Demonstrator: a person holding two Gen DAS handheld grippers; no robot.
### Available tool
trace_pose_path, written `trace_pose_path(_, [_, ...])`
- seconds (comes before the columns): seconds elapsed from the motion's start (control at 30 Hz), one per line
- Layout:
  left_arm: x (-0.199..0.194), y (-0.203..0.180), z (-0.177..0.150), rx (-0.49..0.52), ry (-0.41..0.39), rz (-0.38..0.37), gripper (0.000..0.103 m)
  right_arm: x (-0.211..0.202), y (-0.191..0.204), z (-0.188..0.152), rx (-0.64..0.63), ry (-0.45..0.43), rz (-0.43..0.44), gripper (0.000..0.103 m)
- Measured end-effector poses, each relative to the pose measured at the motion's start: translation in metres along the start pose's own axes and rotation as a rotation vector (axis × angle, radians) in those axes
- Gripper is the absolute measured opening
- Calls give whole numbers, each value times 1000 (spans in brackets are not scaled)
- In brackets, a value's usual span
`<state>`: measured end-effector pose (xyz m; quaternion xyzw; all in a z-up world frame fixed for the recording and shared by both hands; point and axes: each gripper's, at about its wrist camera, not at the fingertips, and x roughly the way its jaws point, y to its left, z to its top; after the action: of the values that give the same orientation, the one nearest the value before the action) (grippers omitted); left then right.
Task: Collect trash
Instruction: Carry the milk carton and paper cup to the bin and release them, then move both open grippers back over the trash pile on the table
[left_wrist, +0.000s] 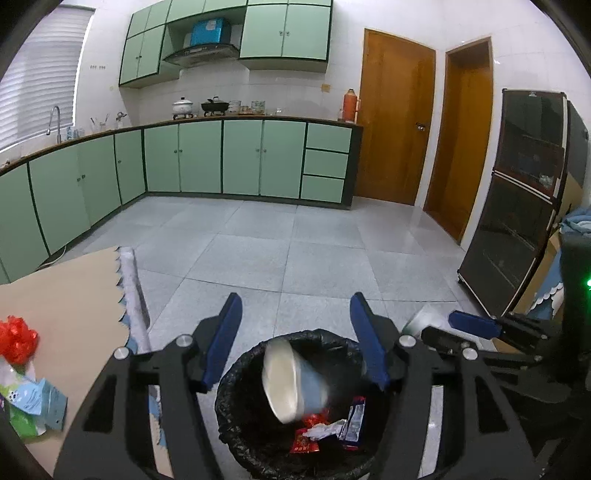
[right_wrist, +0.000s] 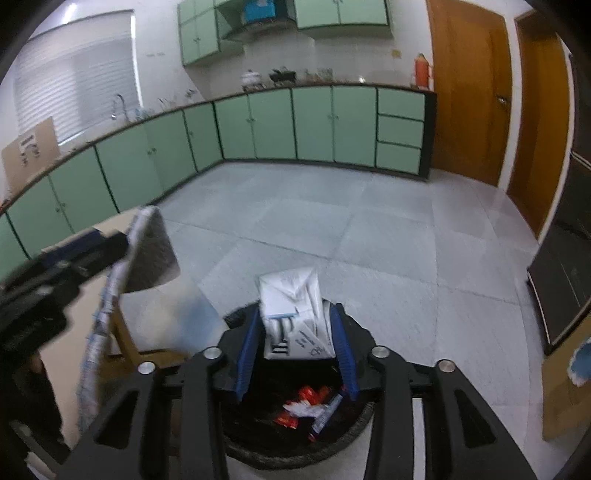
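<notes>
Left wrist: my left gripper (left_wrist: 295, 325) is standing wide, paper cup (left_wrist: 291, 380) dropping into the bin (left_wrist: 229, 402) beneath (blurred). My right gripper (right_wrist: 297, 343) is holding a white packet (right_wrist: 291, 306) above it, ready to drop.

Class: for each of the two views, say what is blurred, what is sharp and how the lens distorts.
Left wrist view: cup over the bin motion-smeared, cabinets crisp, counter bowed by fisheye, dark corners. Right wrist view: softer throughout, table edge streaked, white packet between the fingers clearer.
</notes>
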<state>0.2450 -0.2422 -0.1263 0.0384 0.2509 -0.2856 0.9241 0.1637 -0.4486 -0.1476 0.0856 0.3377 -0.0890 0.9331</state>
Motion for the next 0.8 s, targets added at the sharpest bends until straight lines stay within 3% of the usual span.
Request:
trace_pose_path(0.1, [1, 1, -2, -10, 10, 2, 58, 1, -11, -8, 23, 8, -15, 51])
trace_pose_path(0.17, [-1, 5, -1, -21, 7, 11, 58, -2, -15, -11, 30, -1, -23, 62])
trace_pose_path(0.37, [-23, 23, 4, -64, -32, 57, 59, -20, -4, -9, 20, -54, -25, 75])
trace_pose_path(0.57, [-64, 57, 0, -100, -68, 129, 63, -46, 38, 4, -15, -117, 39, 84])
trace_pose_path(0.8, [-126, 122, -24, -130, -82, 296, 68, -57, 115, 12, -107, -157, 152, 91])
